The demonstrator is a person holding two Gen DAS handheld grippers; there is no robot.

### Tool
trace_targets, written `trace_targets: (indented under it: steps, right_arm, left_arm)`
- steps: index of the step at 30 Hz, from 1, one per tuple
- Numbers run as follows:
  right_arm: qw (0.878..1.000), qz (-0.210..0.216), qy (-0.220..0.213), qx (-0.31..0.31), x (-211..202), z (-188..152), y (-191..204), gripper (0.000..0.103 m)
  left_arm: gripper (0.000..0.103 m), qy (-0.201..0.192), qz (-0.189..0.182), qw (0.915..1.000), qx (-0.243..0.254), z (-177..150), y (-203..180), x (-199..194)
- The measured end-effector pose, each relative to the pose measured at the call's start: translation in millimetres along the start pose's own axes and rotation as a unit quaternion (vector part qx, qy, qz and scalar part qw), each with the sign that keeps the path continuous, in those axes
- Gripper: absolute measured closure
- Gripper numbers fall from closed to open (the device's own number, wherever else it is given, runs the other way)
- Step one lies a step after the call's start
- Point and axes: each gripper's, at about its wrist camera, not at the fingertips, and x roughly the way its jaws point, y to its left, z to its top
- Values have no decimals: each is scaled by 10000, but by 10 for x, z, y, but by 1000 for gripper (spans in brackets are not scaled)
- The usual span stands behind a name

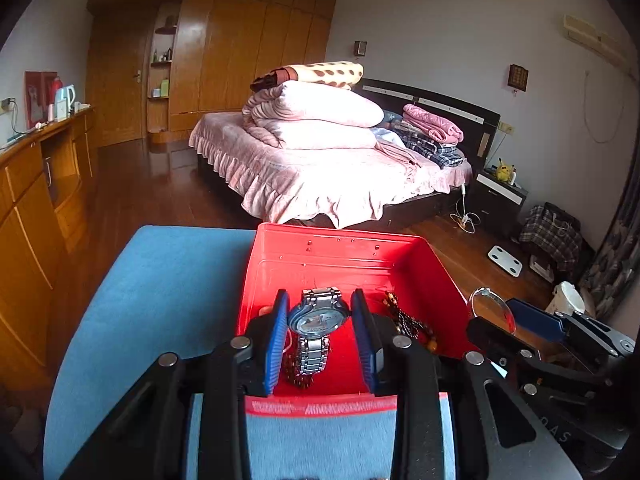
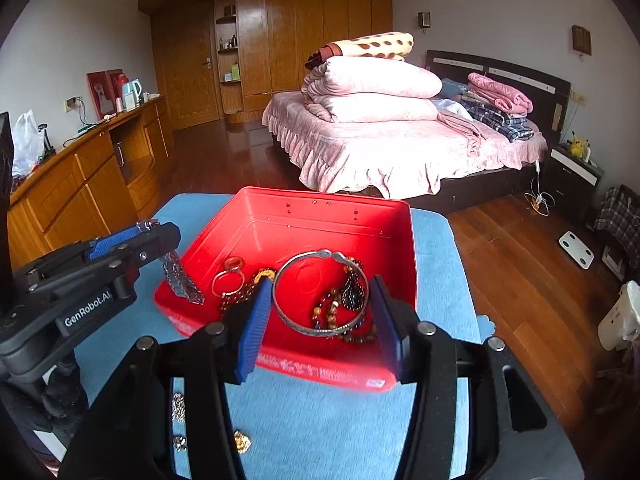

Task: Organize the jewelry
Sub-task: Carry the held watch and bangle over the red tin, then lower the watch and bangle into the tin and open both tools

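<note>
**A:** What does the left gripper (image 1: 320, 312) have?

**B:** A silver wristwatch (image 1: 316, 320). The blue fingers (image 1: 280, 320) are clamped on either side of its round case, and the metal band hangs down below. In the right wrist view the same gripper (image 2: 152, 236) comes in from the left edge, with the watch band (image 2: 182, 280) dangling over the near left corner of the red box (image 2: 304, 212).

**A:** And the right gripper (image 2: 320, 300)?

**B:** It grasps a silver bangle (image 2: 320, 292). Both blue pads (image 2: 256, 312) press on opposite sides of the ring, which is held above the inside of the box. In the left wrist view the bangle (image 1: 492, 308) shows edge-on at the right, between that gripper's fingers.

**A:** What lies in the box?

**B:** A small ring (image 2: 228, 282), beaded strands (image 2: 344, 304) in brown and dark tones, and a yellowish piece (image 2: 266, 274) near the left finger. They lie in a loose heap on the red bottom.

**A:** Where does the box stand?

**B:** On a table (image 2: 320, 420) covered with blue cloth. A few small pieces (image 2: 178, 402), one of them gold (image 2: 242, 442), lie on the cloth near the camera, outside the box.

**A:** Beyond that?

**B:** A bed (image 2: 400, 148) with pink bedding piled on it, and a wooden wardrobe (image 2: 304, 28) along the far wall.
</note>
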Motion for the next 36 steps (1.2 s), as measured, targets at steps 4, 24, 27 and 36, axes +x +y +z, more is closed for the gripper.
trace_targets:
  steps: [4,24,27,36]
  right_arm:
    - [9999,-24,131,80,238,102,-78,55]
    - [9974,-38,626,351,1055,258,-307,55]
    - [9974,-48,635,323,1085,248,-315,55]
    - [9972,-76,668,319,1116,220,-315,54]
  left_arm:
    - [72,66,26,9999,148,41,-35,230]
    - [72,675,187,9971,307,64,-7,1103]
    - [72,719,183,9968,312,60,0,1141]
    - [69,823,67,9963,223,85,42,1212]
